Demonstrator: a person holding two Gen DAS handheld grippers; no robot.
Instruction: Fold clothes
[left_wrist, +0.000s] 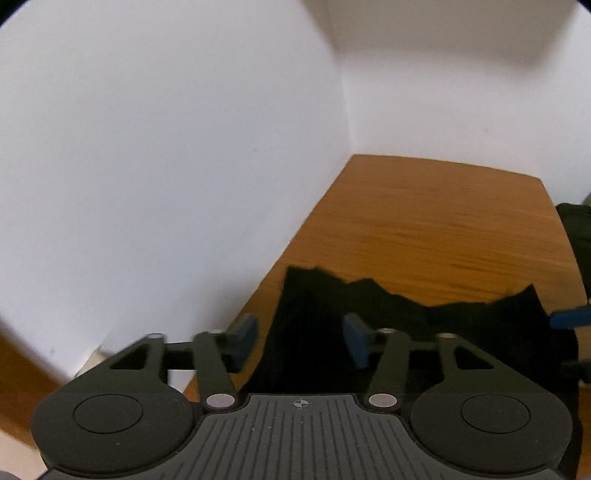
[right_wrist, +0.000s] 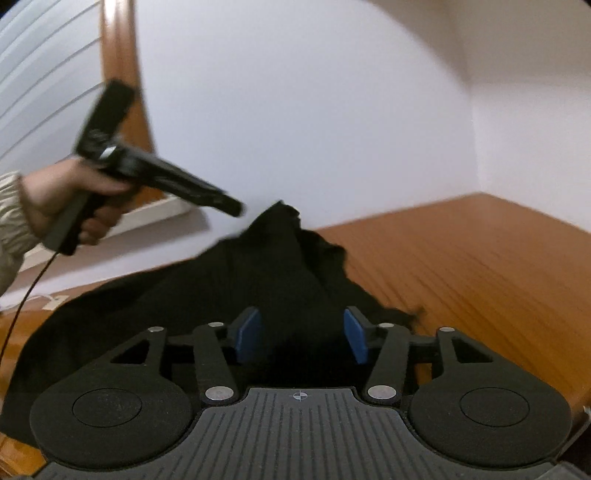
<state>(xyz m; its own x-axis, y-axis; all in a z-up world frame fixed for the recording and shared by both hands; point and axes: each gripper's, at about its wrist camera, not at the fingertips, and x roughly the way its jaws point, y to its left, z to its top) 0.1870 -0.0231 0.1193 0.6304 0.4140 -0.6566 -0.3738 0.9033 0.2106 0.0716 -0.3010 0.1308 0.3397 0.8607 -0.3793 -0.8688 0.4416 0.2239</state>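
left tool (left_wrist: 301, 341) wide | right tool (right_wrist: 301, 334) wide over black garment (right_wrist: 184, 288) | right view only: hand (right_wrist: 70, 203)

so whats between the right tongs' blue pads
Black cloth: in the right wrist view it rises in a bunched peak through the gap of the open right tongs, with the wooden table beyond.

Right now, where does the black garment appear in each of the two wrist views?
Left wrist view: the black garment lies low at centre, behind the open left gripper.
Right wrist view: it is heaped at lower centre-left, beyond the open right gripper.
Shared landmark: the wooden table meeting the white wall.
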